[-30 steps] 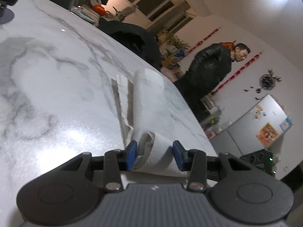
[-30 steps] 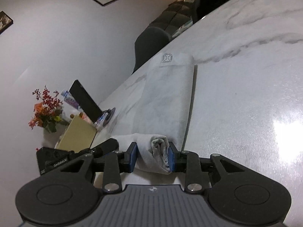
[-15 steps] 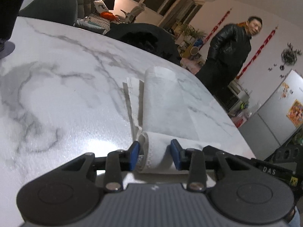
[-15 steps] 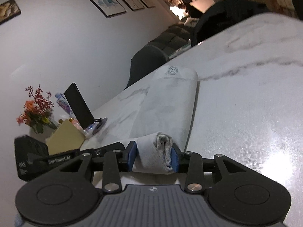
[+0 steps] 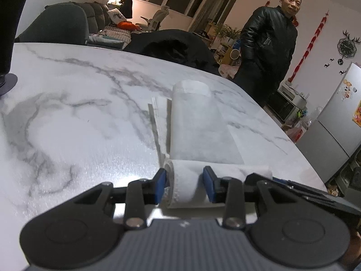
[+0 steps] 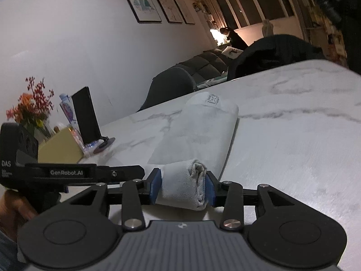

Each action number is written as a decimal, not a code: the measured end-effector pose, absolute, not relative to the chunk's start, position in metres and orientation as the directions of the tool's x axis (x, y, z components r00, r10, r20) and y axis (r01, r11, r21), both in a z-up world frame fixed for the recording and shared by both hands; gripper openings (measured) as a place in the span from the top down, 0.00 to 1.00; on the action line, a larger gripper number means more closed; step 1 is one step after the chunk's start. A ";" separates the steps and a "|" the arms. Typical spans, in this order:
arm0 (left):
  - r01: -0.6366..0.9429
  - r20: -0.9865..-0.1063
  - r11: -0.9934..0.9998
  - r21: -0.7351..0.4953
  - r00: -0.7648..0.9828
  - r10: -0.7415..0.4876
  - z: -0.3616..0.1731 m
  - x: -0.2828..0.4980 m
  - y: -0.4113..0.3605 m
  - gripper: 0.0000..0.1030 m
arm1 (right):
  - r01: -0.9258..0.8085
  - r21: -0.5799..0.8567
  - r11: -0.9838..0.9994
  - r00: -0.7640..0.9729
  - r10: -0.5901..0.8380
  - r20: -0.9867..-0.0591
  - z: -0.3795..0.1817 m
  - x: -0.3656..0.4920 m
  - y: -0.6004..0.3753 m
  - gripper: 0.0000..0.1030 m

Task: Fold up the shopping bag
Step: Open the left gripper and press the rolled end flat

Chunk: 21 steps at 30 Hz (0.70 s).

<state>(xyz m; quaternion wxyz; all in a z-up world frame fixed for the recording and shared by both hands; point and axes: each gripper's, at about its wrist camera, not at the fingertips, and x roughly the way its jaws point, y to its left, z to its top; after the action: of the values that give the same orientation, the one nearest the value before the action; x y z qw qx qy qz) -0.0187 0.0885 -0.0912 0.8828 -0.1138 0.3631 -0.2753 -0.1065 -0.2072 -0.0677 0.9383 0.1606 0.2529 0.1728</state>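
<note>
L claw [image 5: 184,186]: blue pads either side of the rolled near end of the white fabric shopping bag [image 5: 196,133], pinching the roll at its left edge. R claw [image 6: 183,186]: same deal, clamped on the roll's right end, layered fabric edge showing against the right pad. L claw also seen in R wrist view, black body w/ "GenRobot.AI" label, a hand [image 6: 13,205] around its grip at lower left.

Bag lies flat on the white grey-veined marble counter [image 5: 67,124], long folded strip running away from both claws; near end rolled up, far end curls up w/ a small square printed logo [image 6: 213,99]. Handle straps [image 5: 158,122] stick out beside the strip's left side.

Further back on counter: black phone on round stand [image 6: 86,116], yellow box [image 6: 59,146], orange-red flowers [image 6: 29,108]. Beyond far edge: dark chair w/ black jacket [image 5: 173,47], person in black leather jacket [image 5: 268,45] standing, silver fridge [image 5: 336,122], three framed pictures on wall [image 6: 155,0].
</note>
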 end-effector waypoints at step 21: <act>0.415 -0.585 0.843 -0.342 0.608 -0.537 -0.089 -0.016 0.081 0.67 | -0.303 0.077 0.950 0.868 0.308 -0.390 -0.042 -0.125 -0.181 0.74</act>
<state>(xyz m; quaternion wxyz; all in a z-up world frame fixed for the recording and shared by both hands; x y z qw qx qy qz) -0.0156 0.0808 -0.0890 0.8925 -0.0861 0.3534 -0.2668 -0.1251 -0.1809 -0.0419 0.9663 0.0069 0.2029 0.1580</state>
